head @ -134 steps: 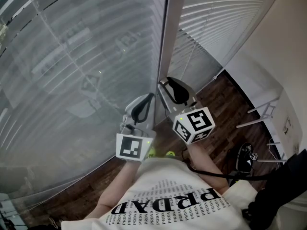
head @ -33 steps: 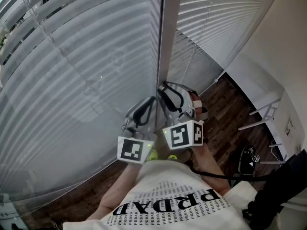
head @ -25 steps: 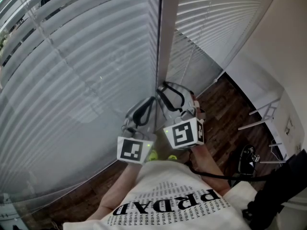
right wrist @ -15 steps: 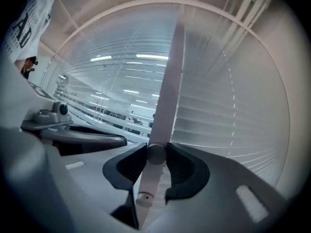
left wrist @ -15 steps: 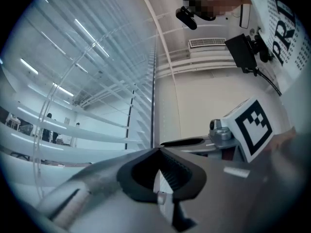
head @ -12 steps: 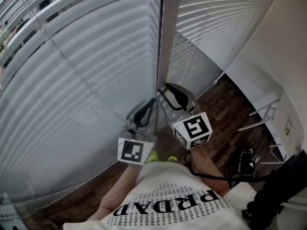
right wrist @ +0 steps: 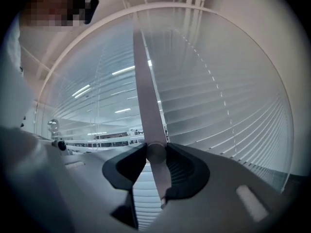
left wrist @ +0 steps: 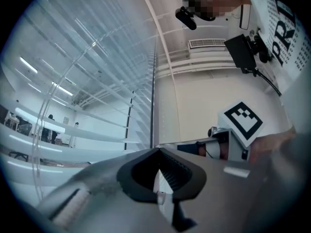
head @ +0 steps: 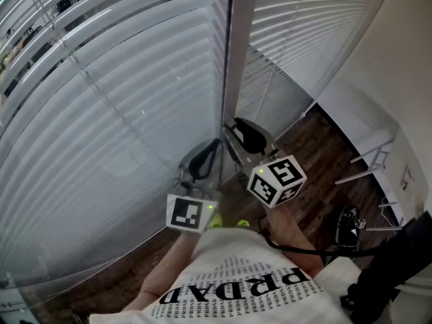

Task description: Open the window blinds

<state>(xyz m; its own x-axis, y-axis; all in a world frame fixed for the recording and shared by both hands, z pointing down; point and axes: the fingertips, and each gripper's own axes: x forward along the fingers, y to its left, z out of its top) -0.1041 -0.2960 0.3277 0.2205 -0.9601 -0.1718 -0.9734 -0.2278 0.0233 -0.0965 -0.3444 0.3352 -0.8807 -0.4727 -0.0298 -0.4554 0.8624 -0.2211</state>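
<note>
While your right tongs (head: 246, 135) are staying clamped on the wand (right wrist: 146, 106) beside the blinds (head: 101, 113), their marker cube (head: 277, 179) is turning (compare half a second back); your left tongs (head: 201, 162) are pinching its lower end.

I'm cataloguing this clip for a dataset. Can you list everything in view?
blinds: two panels, pale grey, either side of the post
window post: one, grey, upright between the panels
tilt wand: one, pale, hanging in front of the blinds
floor: dark brown wood, below the window
wall: white, at the right
metal rods: several, pale, by the wall
shirt: one, white with black print, bottom edge
left gripper: grey, jaws together, nothing clearly between them
right gripper: grey, closed on the tilt wand
</note>
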